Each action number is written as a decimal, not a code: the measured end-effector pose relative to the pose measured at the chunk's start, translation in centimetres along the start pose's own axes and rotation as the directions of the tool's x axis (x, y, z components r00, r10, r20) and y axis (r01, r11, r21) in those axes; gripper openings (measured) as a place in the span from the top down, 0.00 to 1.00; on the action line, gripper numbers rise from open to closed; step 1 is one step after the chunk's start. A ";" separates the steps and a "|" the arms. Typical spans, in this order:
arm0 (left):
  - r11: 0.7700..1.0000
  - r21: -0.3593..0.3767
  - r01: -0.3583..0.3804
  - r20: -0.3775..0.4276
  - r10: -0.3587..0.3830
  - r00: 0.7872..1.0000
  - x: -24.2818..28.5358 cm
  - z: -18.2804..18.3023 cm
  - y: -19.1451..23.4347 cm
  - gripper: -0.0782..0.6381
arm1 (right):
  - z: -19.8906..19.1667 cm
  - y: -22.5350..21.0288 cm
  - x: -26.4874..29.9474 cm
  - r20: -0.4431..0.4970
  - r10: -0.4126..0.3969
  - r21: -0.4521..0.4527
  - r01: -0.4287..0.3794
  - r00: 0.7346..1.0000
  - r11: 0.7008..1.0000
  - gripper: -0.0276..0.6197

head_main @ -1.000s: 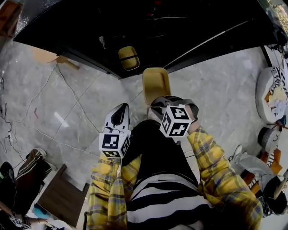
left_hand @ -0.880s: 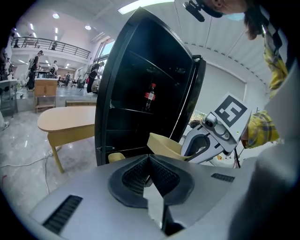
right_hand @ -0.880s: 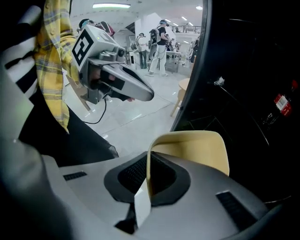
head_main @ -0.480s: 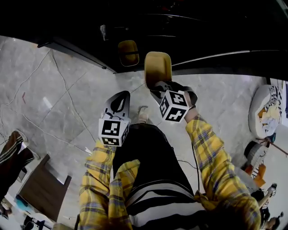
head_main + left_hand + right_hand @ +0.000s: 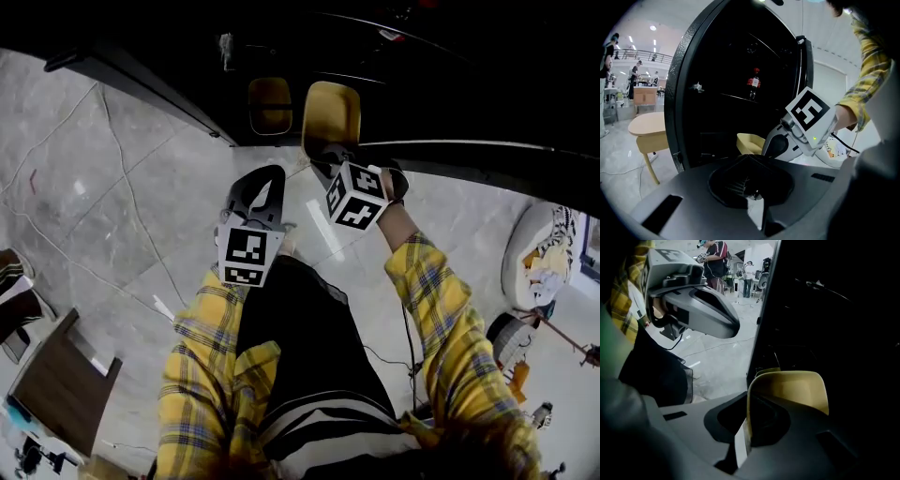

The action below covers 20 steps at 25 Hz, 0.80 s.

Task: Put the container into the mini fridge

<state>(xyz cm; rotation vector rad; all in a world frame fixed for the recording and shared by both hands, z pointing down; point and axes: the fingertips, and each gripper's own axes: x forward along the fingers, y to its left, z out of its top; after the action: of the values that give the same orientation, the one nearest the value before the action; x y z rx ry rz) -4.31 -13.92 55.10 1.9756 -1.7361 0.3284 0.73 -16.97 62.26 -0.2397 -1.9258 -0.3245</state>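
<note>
Right tool (image 5: pixel 744 434) – pinching the rim of the yellow rounded plastic container (image 5: pixel 787 390), held flat at the black mini fridge's (image 5: pixel 834 310) dark mouth, ready to slide in | left tool (image 5: pixel 752 190) pressed together, empty – parked aside for clearance.

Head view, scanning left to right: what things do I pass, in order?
Brown table → left tongs → right tongs, gripping the yellow container → white bundle.
</note>
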 end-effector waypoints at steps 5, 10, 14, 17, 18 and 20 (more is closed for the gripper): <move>0.999 -0.008 -0.034 0.022 0.034 0.999 1.7 0.7 0.7 0.88 | -0.3 -3.2 1.3 -0.020 -0.037 -0.019 0.037 0.999 0.999 0.91; 0.998 -0.021 -0.058 0.029 0.058 0.998 2.7 0.6 1.8 0.88 | -0.3 -5.1 2.1 -0.035 -0.074 -0.058 0.072 0.997 0.996 0.91; 0.995 -0.043 -0.087 0.038 0.089 0.995 3.6 0.6 2.7 0.88 | -0.3 -6.0 2.9 -0.036 -0.081 -0.064 0.079 0.996 0.995 0.91; 0.994 -0.052 -0.101 0.039 0.103 0.994 4.3 0.5 3.2 0.88 | -0.3 -6.7 3.4 -0.034 -0.090 -0.054 0.088 0.995 0.995 0.91; 0.993 -0.053 -0.104 0.036 0.106 0.994 4.5 0.4 3.4 0.88 | -0.3 -6.9 3.6 -0.032 -0.093 -0.051 0.091 0.995 0.994 0.91; 0.992 -0.062 -0.110 0.028 0.112 0.993 4.9 0.1 3.6 0.88 | -0.4 -7.1 4.0 -0.031 -0.094 -0.056 0.092 0.995 0.994 0.91</move>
<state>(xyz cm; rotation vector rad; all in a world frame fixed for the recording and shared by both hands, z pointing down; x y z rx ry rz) -7.08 -18.46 58.14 1.8554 -1.8587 0.2809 -2.62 -23.78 65.35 -0.1793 -1.8998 -0.4413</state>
